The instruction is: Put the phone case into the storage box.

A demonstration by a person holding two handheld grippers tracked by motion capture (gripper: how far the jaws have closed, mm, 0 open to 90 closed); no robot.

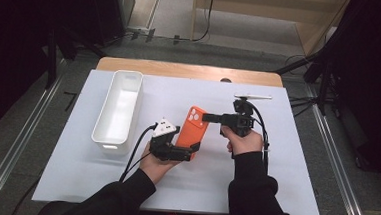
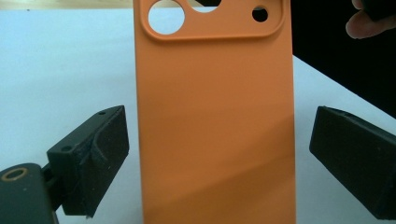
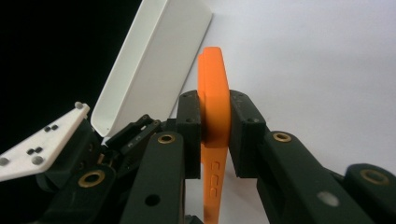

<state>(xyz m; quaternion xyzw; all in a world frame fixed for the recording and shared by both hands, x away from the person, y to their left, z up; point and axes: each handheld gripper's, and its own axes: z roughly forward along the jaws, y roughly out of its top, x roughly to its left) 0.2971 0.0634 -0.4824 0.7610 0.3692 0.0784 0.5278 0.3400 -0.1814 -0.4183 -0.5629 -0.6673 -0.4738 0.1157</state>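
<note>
Right gripper view shows my right gripper (image 3: 215, 135) clamped on the edge of the orange phone case (image 3: 214, 88), holding it off the table. My left gripper (image 2: 219, 158) stands open around the case's lower end, likely ready to take it. The case sits right of the white bin (image 1: 118, 108).

No legible text, label, brand, number or sign found on any surface. The orange phone case (image 2: 217, 126) is plain on its back. The white bin (image 1: 119, 108) at its 9 o'clock carries no marking.
</note>
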